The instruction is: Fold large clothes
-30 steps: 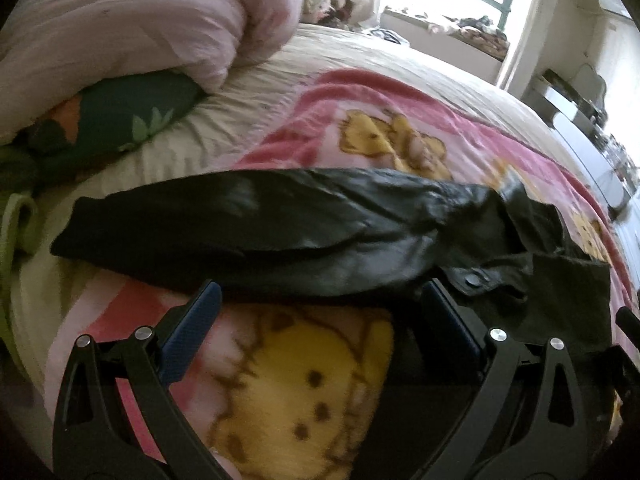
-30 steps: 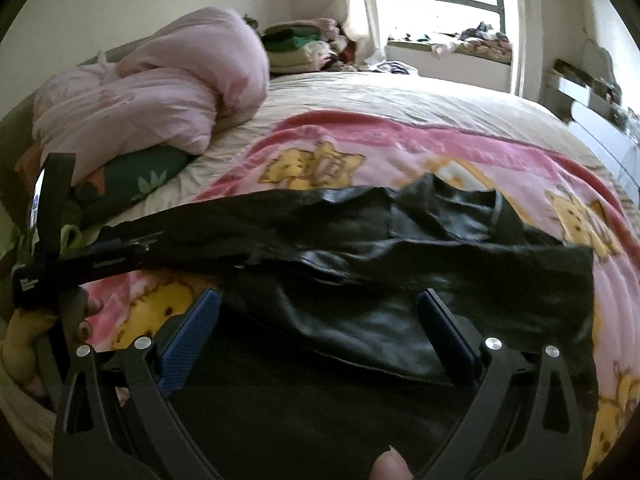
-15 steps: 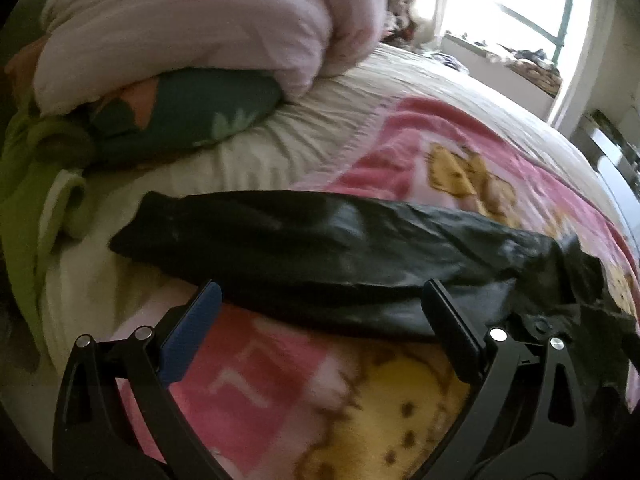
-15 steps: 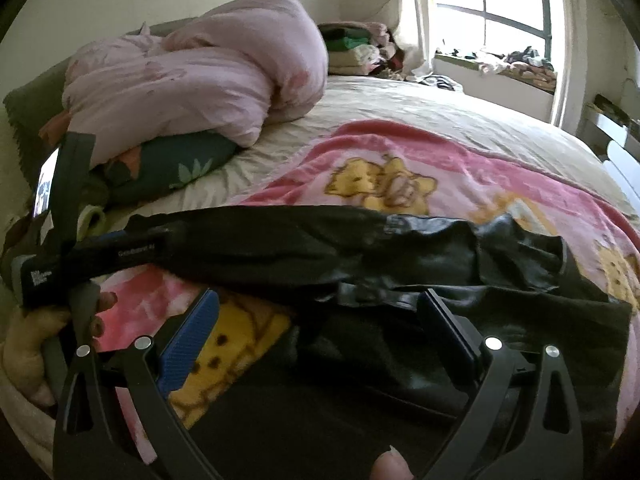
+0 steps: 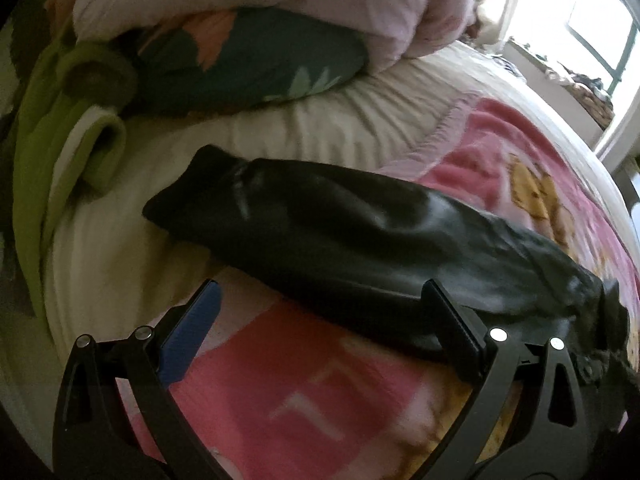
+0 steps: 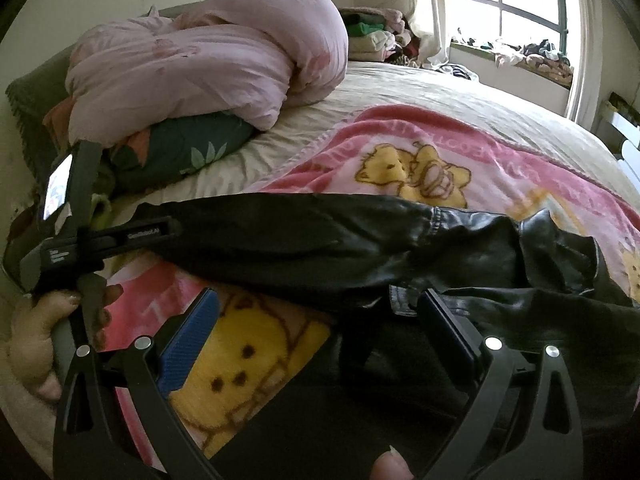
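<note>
A black leather jacket [image 6: 460, 256] lies across a pink cartoon-bear blanket [image 6: 460, 148] on the bed. One long sleeve [image 5: 320, 220] stretches to the left, its cuff [image 5: 192, 196] resting on the cream sheet. My left gripper [image 5: 320, 296] is open, its fingers just short of the sleeve's near edge with nothing between them. My right gripper [image 6: 320, 304] is open too, above the jacket's body near a snap tab [image 6: 400, 300]. In the right wrist view the left gripper's body [image 6: 88, 244] shows at far left, held by a hand [image 6: 36, 320].
A pink duvet [image 6: 216, 52] is piled on a dark green floral pillow [image 5: 248, 60] at the head of the bed. Green fabric [image 5: 48, 132] hangs at the left edge. Stacked clothes [image 6: 372, 36] and a cluttered window sill [image 6: 520, 56] lie beyond the bed.
Both grippers have swung left along the jacket. The left gripper now faces the sleeve cuff instead of the jacket's middle. Both stay open; the jacket has not moved.
</note>
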Available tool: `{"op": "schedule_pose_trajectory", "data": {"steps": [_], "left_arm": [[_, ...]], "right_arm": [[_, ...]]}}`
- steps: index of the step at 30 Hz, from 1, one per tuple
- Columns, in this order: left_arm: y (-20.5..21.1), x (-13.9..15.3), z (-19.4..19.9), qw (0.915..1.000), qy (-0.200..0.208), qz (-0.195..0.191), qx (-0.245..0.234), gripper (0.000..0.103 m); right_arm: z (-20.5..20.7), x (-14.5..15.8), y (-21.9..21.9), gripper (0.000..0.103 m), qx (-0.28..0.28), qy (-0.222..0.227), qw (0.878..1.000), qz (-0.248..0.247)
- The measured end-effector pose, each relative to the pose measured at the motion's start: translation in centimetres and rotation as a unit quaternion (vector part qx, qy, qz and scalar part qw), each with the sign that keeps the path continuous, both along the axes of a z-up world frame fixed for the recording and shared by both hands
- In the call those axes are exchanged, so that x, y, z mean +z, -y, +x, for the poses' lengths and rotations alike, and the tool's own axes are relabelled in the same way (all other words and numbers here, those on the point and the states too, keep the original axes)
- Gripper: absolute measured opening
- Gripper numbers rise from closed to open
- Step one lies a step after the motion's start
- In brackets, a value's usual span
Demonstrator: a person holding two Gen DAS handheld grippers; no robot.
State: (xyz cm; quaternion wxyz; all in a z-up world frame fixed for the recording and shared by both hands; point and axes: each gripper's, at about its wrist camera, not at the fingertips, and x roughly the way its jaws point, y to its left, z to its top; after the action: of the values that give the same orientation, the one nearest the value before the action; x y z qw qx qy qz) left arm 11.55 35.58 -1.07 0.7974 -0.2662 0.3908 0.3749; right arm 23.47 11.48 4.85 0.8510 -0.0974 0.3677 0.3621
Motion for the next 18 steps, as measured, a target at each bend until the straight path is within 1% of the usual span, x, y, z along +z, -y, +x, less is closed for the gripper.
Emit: {"op": "schedule_pose_trajectory", "data": {"steps": [5,8,10,12,13,14,15,16,17,18], "left_arm": [[-2.7,-1.7,-0.6,0.9988,-0.013,-0.024,0.041,0.094],[-4.5,-3.0,-1.1,0.996,-0.009,-0.053,0.071,0.094],[-5.8,-4.0,-1.4,0.9929,0.007,-0.081,0.087,0.094],[-6.5,-4.5,-1.5,0.9908,0.022,-0.094,0.095,0.094],[-6.6,-4.4,-1.6,0.9905,0.032,-0.093,0.096,0.093],[-6.7,-4.3,-1.6,0.9904,0.043,-0.09,0.096,0.078],[-6.7,-4.0,-1.6,0.9902,0.062,-0.087,0.09,0.044],[-6.7,-3.7,-1.6,0.9901,0.069,-0.085,0.088,0.037],[-6.6,-3.4,-1.6,0.9907,0.069,-0.077,0.089,0.027],[-6.4,-2.8,-1.7,0.9908,0.081,-0.073,0.081,0.013]], "right_arm": [[0.3,-0.2,0.0,0.098,-0.005,-0.01,1.0,0.01],[0.4,-0.4,0.1,0.098,-0.01,-0.015,1.0,0.014],[0.3,-0.5,0.3,0.098,-0.011,-0.016,1.0,0.016],[0.3,-0.6,0.8,0.098,-0.018,-0.015,1.0,0.017],[0.2,-0.6,1.1,0.098,-0.021,-0.015,1.0,0.018],[0.2,-0.6,1.6,0.098,-0.025,-0.018,0.999,0.021],[0.2,-0.6,2.1,0.098,-0.03,-0.021,0.999,0.024],[0.2,-0.6,2.8,0.098,-0.037,-0.023,0.999,0.027],[0.2,-0.6,3.4,0.098,-0.041,-0.024,0.998,0.029],[0.2,-0.6,4.0,0.098,-0.046,-0.026,0.998,0.032]]}}
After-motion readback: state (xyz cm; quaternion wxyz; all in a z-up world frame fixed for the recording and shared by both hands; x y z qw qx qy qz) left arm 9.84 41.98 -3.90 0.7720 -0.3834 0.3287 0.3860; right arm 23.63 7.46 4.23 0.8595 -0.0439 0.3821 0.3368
